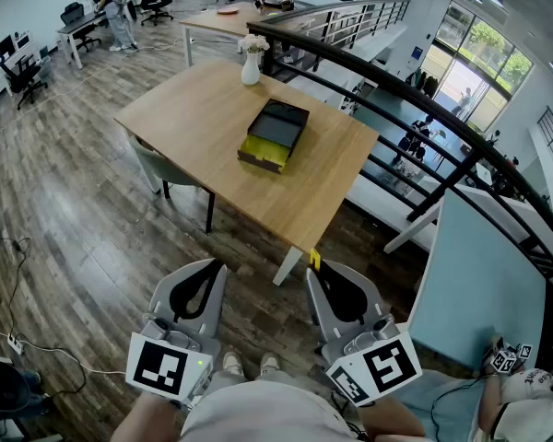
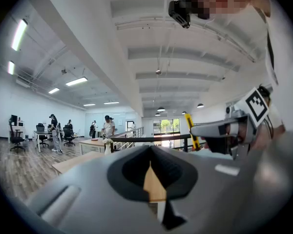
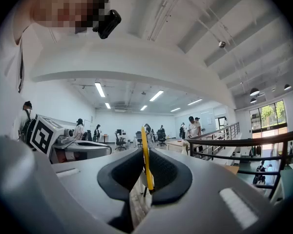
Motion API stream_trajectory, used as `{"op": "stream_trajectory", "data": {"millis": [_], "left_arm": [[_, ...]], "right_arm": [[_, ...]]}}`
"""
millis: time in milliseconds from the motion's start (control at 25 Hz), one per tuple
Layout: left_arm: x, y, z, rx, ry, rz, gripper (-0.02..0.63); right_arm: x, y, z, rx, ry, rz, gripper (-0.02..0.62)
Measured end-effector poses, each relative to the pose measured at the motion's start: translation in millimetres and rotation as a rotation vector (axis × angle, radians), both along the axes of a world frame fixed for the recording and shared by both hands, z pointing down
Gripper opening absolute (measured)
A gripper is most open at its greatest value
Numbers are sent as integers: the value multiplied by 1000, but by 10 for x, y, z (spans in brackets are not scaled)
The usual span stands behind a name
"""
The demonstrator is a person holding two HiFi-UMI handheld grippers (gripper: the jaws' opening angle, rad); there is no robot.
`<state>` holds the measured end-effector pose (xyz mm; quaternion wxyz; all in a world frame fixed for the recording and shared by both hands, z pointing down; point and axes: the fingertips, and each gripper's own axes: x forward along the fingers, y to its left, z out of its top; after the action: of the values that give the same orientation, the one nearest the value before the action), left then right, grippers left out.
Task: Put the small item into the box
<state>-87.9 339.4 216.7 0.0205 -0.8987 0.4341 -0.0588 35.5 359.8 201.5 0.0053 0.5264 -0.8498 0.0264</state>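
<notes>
Left gripper (image 1: 214, 270): jaws pressed together, empty. Right gripper (image 1: 315, 273): jaws pinched on thin yellow small item (image 3: 146, 156). Box (image 1: 275, 134): on desk (image 1: 189, 122), well apart ahead. Recommended: firm pinch until the item is carried above the box.

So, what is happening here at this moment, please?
A person stands back from the wooden table with a gripper in each hand. The right gripper is shut on a thin yellow item. The left gripper is shut and holds nothing. The black and yellow box lies on the table, far from both grippers, so the item is not yet in it.
</notes>
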Motion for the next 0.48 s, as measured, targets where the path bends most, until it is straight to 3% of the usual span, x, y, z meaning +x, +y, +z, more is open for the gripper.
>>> {"op": "stream_trajectory", "data": {"millis": [480], "left_arm": [[61,107,45,-34,15,1,2]], "right_arm": [[54,78,28,-7,-10,15,38]]}}
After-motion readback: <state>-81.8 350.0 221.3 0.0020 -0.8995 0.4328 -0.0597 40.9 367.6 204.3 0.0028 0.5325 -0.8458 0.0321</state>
